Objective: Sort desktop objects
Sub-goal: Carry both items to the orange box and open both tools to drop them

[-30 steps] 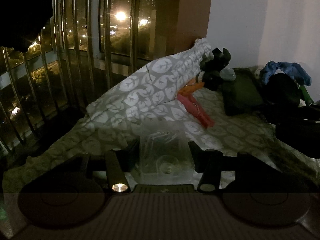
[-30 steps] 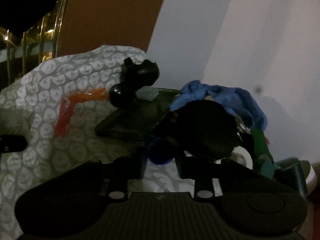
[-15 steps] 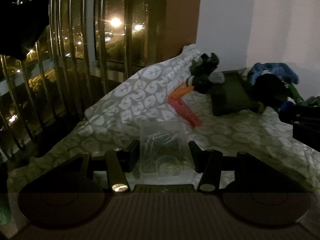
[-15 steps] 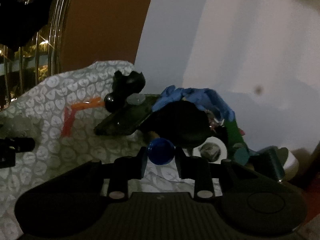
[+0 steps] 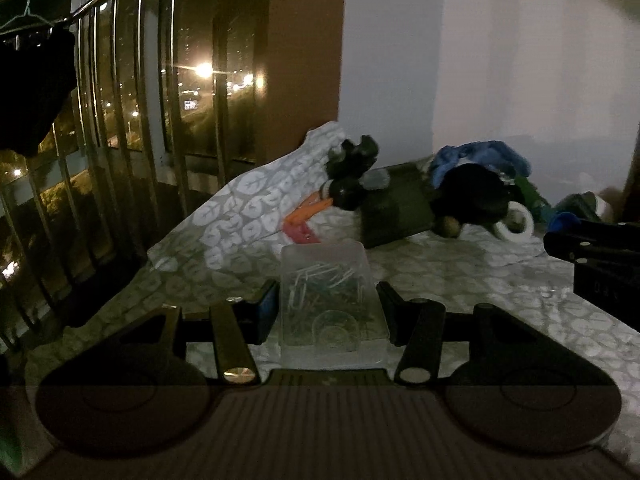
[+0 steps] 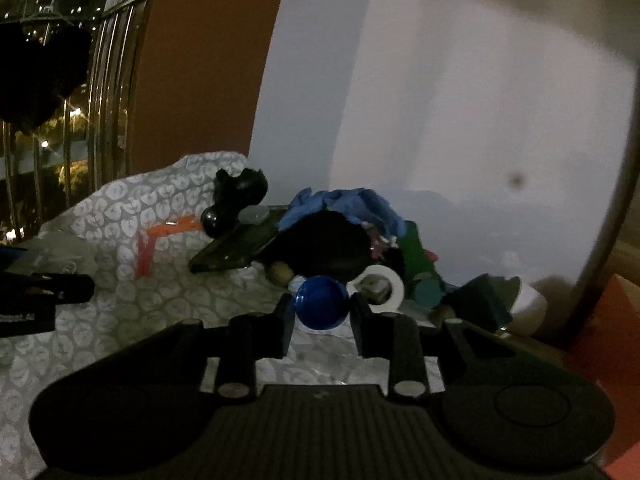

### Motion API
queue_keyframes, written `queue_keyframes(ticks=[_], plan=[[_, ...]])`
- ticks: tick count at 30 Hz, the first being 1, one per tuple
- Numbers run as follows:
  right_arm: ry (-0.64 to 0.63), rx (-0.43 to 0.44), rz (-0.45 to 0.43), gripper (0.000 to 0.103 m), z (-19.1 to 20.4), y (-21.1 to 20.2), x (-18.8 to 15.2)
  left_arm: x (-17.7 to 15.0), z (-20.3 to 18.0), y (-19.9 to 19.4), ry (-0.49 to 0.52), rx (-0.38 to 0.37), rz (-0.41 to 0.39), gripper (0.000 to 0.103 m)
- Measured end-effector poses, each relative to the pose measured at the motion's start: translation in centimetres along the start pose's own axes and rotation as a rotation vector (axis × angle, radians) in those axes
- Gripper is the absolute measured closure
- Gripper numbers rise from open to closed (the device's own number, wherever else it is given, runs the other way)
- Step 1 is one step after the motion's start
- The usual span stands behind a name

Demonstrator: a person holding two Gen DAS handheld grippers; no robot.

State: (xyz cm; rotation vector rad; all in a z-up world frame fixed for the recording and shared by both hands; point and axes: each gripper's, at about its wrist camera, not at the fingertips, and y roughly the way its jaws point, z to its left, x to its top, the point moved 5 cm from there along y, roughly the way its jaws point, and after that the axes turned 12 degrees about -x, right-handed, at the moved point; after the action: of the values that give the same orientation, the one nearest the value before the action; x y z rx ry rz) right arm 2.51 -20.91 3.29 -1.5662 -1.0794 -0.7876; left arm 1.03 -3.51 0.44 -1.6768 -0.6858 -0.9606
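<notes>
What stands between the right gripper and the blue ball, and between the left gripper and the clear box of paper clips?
Nothing visible. The right gripper already holds the blue ball between its fingers, and the left gripper is closed on the clear box of paper clips.

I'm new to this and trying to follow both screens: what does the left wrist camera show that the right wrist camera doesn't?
Only the left wrist view shows what the left claw holds: a clear box of paper clips, seen whole between its fingers.

Only the right wrist view shows the right claw gripping a blue ball, plus a white cup at the far right.

Both show the leaf-patterned cloth, orange clip, blue cloth and white tape roll.
</notes>
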Motion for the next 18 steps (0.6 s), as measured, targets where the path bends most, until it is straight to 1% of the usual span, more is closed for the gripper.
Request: queue_keyframes(ticks=[9,18], plan=[[0.047,-0.03,-0.022,0.076,-2.5,-2.5,-0.7,0.1,-2.5,-1.0,0.033,-0.022,-0.012,0.051],[0.108,-0.07,-0.059,0.076,-5.9,-5.7,-1.6,0.8,-6.7,-1.8,0.098,-0.077,-0.034,0.051]])
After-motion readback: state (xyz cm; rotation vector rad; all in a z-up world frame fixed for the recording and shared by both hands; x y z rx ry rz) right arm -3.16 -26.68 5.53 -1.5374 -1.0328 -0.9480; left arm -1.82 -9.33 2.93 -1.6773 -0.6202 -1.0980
